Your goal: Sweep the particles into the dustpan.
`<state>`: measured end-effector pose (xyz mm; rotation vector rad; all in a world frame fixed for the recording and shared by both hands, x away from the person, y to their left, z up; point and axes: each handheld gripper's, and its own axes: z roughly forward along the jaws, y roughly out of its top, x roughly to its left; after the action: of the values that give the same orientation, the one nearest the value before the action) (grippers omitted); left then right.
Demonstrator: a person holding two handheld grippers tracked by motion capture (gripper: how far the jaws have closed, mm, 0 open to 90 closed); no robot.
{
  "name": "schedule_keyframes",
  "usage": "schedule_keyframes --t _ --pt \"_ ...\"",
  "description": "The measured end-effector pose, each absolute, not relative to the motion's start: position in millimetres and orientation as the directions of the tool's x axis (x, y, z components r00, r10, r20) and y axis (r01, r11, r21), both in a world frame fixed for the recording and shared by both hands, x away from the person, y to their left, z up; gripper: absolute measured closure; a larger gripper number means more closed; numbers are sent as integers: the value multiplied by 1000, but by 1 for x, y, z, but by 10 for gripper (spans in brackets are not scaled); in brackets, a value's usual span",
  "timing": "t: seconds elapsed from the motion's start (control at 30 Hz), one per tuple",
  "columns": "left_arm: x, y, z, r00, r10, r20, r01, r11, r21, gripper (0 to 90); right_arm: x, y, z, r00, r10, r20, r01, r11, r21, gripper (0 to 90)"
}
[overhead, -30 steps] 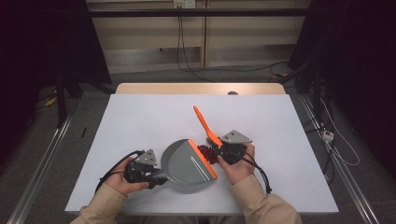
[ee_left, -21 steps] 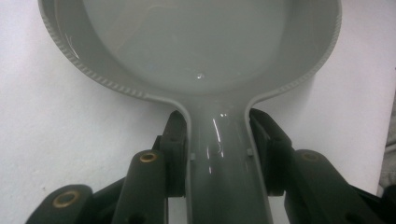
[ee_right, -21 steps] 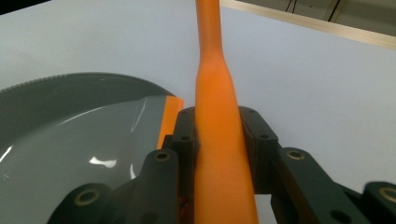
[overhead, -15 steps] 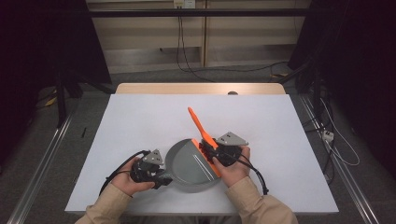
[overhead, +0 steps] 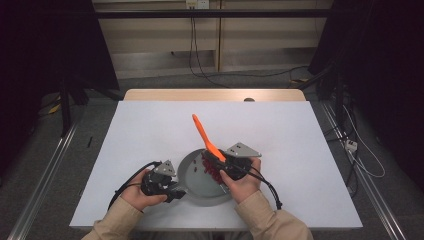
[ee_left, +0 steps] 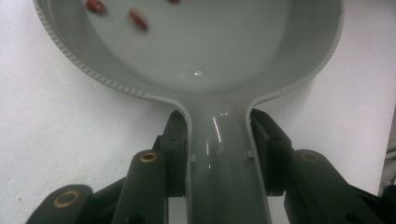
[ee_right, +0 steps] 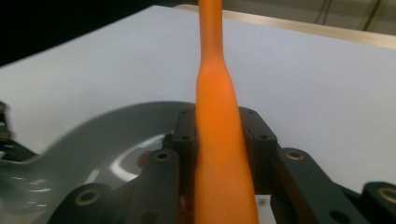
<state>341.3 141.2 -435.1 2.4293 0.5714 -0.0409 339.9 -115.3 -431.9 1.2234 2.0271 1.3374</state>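
Orange spatula (overhead: 202,134) over grey pan (overhead: 192,175)

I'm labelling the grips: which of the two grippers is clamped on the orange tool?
The right gripper: its jaws close on the orange spatula, handle slanting up over the table. The left gripper instead clamps the grey pan by its handle.

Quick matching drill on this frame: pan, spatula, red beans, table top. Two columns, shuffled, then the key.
1 grey pan
2 orange spatula
3 red beans
4 white table top

A clamped in the right gripper
B handle clamped in the left gripper
C under the pan
D lying inside the pan

Pairs: 1-B, 2-A, 3-D, 4-C
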Motion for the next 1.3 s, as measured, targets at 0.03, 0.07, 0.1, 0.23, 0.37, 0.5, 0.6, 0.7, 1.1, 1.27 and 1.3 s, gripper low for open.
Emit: schedule_keyframes --t 0.03,0.07,0.1,0.23,0.37,0.5,0.6,0.7,1.1,1.27,1.3 --pt "341 141 -435 904 394 -166 412 -701 582 626 339 -112 -431 -538 835 116 435 157 887 713" --pt "341 142 -435 904 394 -169 414 -700 582 625 339 -109 -429 -545 832 108 426 163 890 713" --pt "341 142 -435 906 388 -167 409 -705 580 625 339 -108 -427 -549 829 112 420 158 894 713" --pt "341 143 -436 900 402 -171 421 -694 584 626 346 -119 -419 -535 837 112 400 134 907 713" --pt "342 144 -436 899 402 -175 423 -693 584 626 355 -139 -416 -498 862 94 397 130 908 713" --pt "342 144 -436 898 404 -175 425 -692 583 627 362 -155 -420 -466 882 73 403 138 905 713" --pt "342 145 -436 896 407 -178 429 -688 585 627 366 -161 -427 -445 895 23 404 178 898 713" --pt "342 145 -436 896 407 -178 429 -689 584 627 371 -165 -435 -427 904 -16 404 207 891 713" --pt "345 143 -437 888 421 -186 445 -683 579 627 352 -132 -442 -521 853 13 402 232 886 711" --pt "345 143 -437 887 425 -180 444 -682 581 628 347 -121 -437 -554 832 23 376 225 899 712" --pt "346 143 -437 886 428 -179 446 -679 584 628 347 -120 -435 -564 825 41 381 216 899 713"
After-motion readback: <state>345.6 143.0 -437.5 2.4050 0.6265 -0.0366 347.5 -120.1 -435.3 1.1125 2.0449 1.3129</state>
